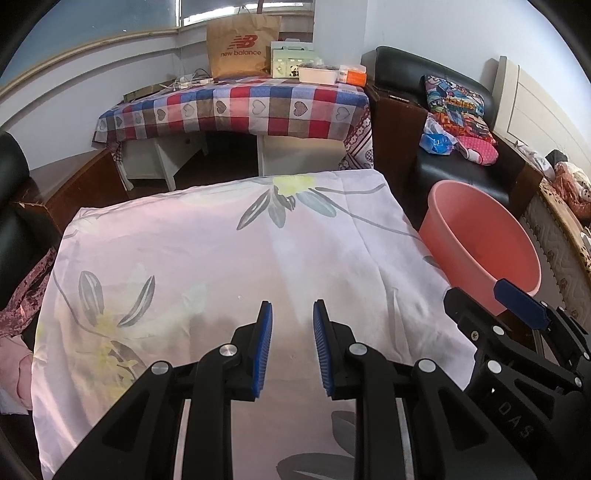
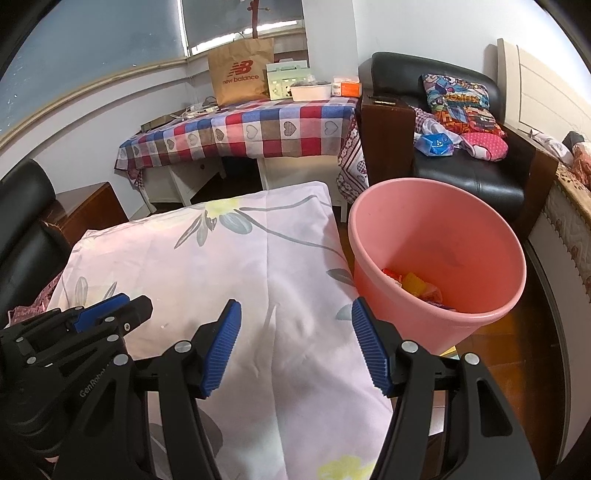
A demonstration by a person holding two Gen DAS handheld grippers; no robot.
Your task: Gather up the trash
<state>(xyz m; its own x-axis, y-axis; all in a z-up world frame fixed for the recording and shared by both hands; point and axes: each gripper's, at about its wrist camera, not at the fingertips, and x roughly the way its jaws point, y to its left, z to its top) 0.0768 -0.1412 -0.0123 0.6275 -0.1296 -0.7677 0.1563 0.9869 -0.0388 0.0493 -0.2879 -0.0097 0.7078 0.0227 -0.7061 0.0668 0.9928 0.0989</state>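
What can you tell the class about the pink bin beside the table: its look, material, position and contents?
The pink bin is a round, open-topped bucket of smooth, plastic-looking material, tapering downward from a thin rolled rim. It stands upright past the right edge of the floral-cloth table, its wall close against the cloth, in front of a black armchair. At its bottom lie crumpled red, yellow and orange wrappers. Neither hand-held gripper touches it.

Pale walls, a checked-cloth desk [image 1: 236,107] under the window [image 2: 240,18], black armchair [image 2: 458,162].
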